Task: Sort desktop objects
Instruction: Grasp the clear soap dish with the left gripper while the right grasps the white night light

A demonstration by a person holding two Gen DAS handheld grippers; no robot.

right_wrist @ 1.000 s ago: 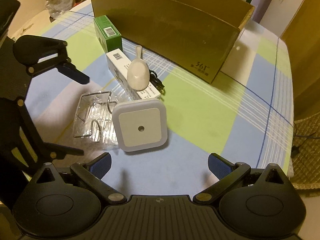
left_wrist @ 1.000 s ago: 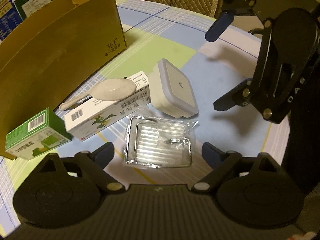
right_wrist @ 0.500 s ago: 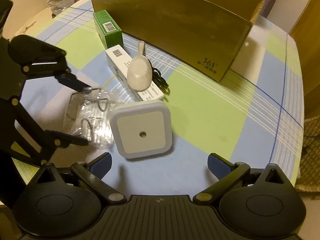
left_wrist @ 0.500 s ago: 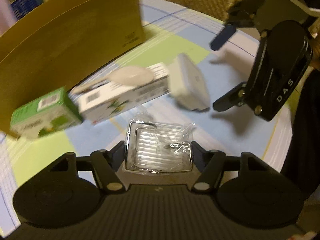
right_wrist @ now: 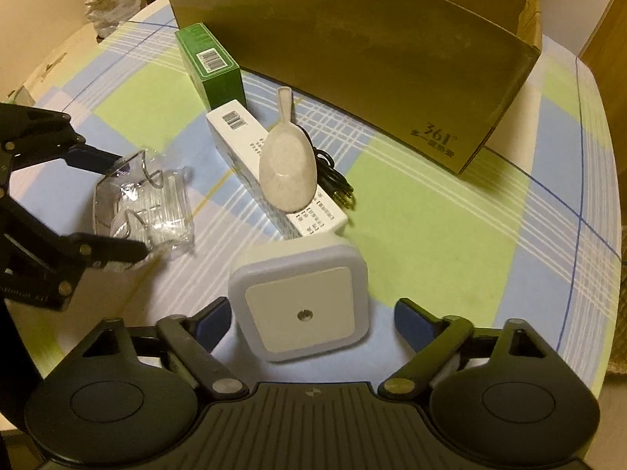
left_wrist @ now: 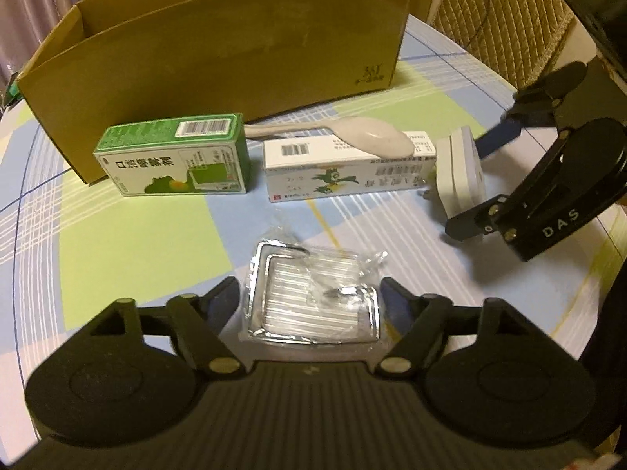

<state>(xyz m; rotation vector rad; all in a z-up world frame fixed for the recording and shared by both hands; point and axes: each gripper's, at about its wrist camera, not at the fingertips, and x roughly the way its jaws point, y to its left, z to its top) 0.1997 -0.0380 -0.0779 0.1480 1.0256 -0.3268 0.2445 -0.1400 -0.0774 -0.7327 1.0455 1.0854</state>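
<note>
A wire rack in a clear plastic bag (left_wrist: 313, 301) lies between my left gripper's (left_wrist: 311, 293) fingers. The pads touch the bag's edges while the jaws are opening slightly. In the right wrist view the same rack (right_wrist: 145, 203) sits in the left gripper (right_wrist: 129, 207). A white square night light (right_wrist: 301, 309) stands between my right gripper's (right_wrist: 311, 319) fingers. These jaws are closing, with a gap left on the right side. A pale spoon (left_wrist: 368, 137) rests on a white carton (left_wrist: 345, 168), with a green carton (left_wrist: 172, 156) beside it.
An open cardboard box (left_wrist: 219, 51) stands behind the cartons on the checked tablecloth (left_wrist: 129, 258). A black cable (right_wrist: 333, 180) lies by the white carton. A woven chair back (left_wrist: 497, 11) is past the table's far right edge, and a crumpled bag (right_wrist: 109, 4) is at its far left.
My left gripper closed around the bagged rack, then rolled and swung sideways with it. My right gripper came down over the night light and its jaws narrowed.
</note>
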